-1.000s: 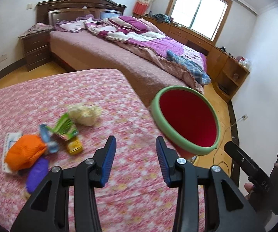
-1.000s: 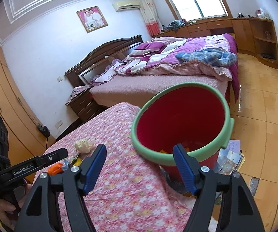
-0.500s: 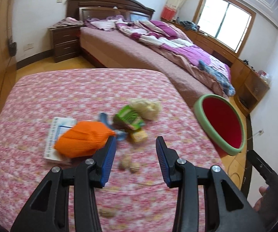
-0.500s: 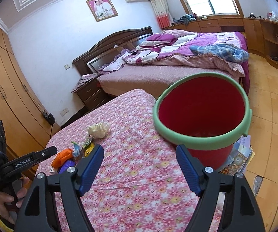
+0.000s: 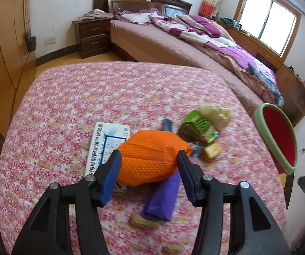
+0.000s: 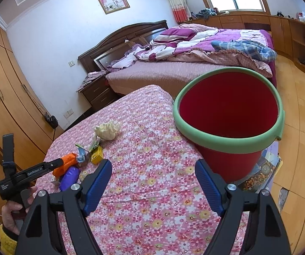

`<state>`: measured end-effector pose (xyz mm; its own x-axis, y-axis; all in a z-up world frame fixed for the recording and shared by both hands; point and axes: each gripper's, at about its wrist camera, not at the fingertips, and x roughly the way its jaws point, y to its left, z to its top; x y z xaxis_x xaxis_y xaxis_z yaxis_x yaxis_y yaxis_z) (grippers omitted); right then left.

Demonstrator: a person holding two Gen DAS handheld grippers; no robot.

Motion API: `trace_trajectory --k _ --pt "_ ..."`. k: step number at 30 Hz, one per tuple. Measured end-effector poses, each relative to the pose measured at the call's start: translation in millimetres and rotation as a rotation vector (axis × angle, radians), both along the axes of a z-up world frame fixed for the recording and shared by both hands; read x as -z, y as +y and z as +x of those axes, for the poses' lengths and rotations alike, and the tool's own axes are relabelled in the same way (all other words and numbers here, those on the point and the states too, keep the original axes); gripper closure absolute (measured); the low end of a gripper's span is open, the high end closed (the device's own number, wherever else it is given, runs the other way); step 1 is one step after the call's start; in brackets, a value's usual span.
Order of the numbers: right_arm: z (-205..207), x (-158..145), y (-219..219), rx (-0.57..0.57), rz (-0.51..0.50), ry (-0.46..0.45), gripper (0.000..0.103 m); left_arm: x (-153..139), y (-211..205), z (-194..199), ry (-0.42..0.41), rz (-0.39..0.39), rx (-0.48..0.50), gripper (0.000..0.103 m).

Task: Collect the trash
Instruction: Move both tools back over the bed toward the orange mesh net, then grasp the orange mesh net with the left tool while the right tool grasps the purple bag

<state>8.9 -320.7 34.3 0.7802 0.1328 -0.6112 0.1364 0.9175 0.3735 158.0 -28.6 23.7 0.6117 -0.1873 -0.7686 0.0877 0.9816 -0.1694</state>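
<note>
On the pink floral table lies a pile of trash: an orange mesh bundle, a purple wrapper, a white box, a green packet, a crumpled tissue and peanut shells. My left gripper hangs over the pile, its jaws opening, with the orange bundle between the fingers and not pressed. The red bucket with a green rim stands off the table's right edge. My right gripper is opening too, with nothing in it, just short of the bucket.
A bed with purple bedding lies beyond the table, with a nightstand beside it. Wardrobes line the left wall. Magazines lie on the wooden floor under the bucket. A person's hand holds the left gripper.
The left gripper swung left and down from the bucket to the trash pile, and its jaws widened around the orange bundle. The right gripper backed off from the bucket a little and opened wider.
</note>
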Motion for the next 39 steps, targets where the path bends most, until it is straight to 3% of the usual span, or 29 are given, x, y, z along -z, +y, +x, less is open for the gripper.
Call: trace_trajectory --k 10,15,20,25,39 --pt "9 10 7 -0.012 -0.005 0.035 0.02 15 10 11 0.007 -0.048 -0.022 0.048" --pt "12 13 11 -0.023 -0.005 0.046 0.021 17 7 12 -0.002 -0.028 -0.012 0.063" --pt "11 13 13 -0.026 -0.006 0.045 0.021 20 5 14 0.005 -0.058 -0.001 0.088" --pt "11 11 16 -0.026 -0.011 0.038 0.021 14 8 8 -0.02 -0.093 0.008 0.097" --pt "20 -6 69 -0.141 -0.048 0.036 0.02 -36 54 -33 -0.146 -0.181 -0.014 0.099"
